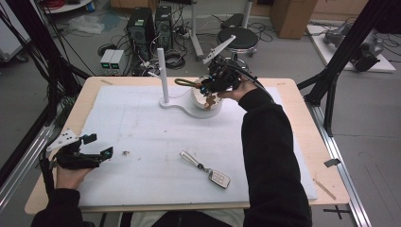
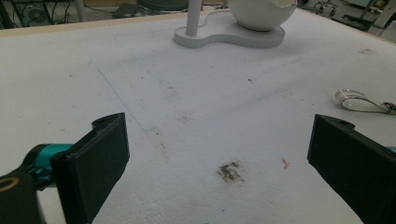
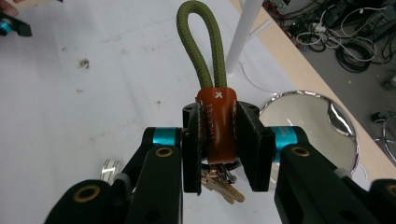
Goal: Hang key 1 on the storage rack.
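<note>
My right gripper (image 1: pixel 204 88) hovers at the far side of the table, over the white bowl (image 1: pixel 206 109) of a stand. It is shut on the brown leather tag (image 3: pixel 216 126) of a keychain. The keychain's olive cord loop (image 3: pixel 201 42) sticks out past the jaws toward the stand's upright post (image 1: pixel 163 75), and its keys (image 3: pixel 222 183) dangle underneath. My left gripper (image 1: pixel 97 146) rests at the near left of the white mat, open with nothing between its fingers (image 2: pixel 95 161). A car key fob (image 1: pixel 219 178) on a silver strap (image 2: pixel 359 100) lies on the mat near the front.
The stand's flat base (image 2: pixel 229 36) joins post and bowl at the mat's far centre. A small dark stain (image 2: pixel 229 171) marks the mat ahead of the left gripper. Black frame struts stand at both table sides. Cables and computer cases crowd the floor beyond.
</note>
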{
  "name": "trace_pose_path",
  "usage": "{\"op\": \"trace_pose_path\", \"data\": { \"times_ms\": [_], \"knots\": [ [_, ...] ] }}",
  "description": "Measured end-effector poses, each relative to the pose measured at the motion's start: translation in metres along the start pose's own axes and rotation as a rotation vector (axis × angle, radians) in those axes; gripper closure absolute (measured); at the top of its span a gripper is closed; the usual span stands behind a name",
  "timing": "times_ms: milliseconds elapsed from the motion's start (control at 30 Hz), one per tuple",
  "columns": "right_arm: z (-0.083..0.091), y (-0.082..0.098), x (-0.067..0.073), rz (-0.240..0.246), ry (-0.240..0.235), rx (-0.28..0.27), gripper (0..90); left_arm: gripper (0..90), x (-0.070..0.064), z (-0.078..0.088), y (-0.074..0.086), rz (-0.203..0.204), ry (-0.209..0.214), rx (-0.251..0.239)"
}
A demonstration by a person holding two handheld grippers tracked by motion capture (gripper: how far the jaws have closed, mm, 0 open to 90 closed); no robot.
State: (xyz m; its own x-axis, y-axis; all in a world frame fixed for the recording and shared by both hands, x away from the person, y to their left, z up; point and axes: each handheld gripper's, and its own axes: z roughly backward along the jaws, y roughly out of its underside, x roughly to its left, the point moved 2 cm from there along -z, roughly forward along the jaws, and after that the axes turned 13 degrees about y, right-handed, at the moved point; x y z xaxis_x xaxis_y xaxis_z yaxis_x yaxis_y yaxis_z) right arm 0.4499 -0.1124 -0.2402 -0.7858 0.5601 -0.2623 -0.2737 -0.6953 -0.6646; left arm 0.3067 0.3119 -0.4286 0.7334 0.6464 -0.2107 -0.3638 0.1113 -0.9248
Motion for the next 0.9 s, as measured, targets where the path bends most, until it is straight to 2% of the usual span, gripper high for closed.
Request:
{"op": "trace_pose_path", "data": {
  "times_ms": [67,433,600,733,833,900],
  "knots": [
    [-0.003,-0.006,0.0,0.005,-0.003,-0.01,72.2,6.0,0.0,-0.001,0.0,0.004,0.004,0.002],
    [-0.017,-0.031,0.0,0.018,-0.018,0.007,72.2,6.0,0.001,-0.001,0.001,0.003,0.012,0.006],
    [-0.02,-0.048,-0.001,0.028,-0.013,-0.007,72.2,6.0,0.001,-0.002,0.001,0.005,0.017,0.002],
    [-0.024,-0.062,0.003,0.065,-0.003,-0.008,72.2,6.0,0.001,-0.002,0.0,0.007,0.017,0.0],
    [-0.028,-0.071,0.006,0.072,-0.005,-0.006,72.2,6.0,0.002,-0.001,0.0,0.007,0.018,-0.003],
    [-0.032,-0.075,0.007,0.078,0.01,0.007,72.2,6.0,0.002,-0.002,0.0,0.007,0.021,-0.003]
  ]
}}
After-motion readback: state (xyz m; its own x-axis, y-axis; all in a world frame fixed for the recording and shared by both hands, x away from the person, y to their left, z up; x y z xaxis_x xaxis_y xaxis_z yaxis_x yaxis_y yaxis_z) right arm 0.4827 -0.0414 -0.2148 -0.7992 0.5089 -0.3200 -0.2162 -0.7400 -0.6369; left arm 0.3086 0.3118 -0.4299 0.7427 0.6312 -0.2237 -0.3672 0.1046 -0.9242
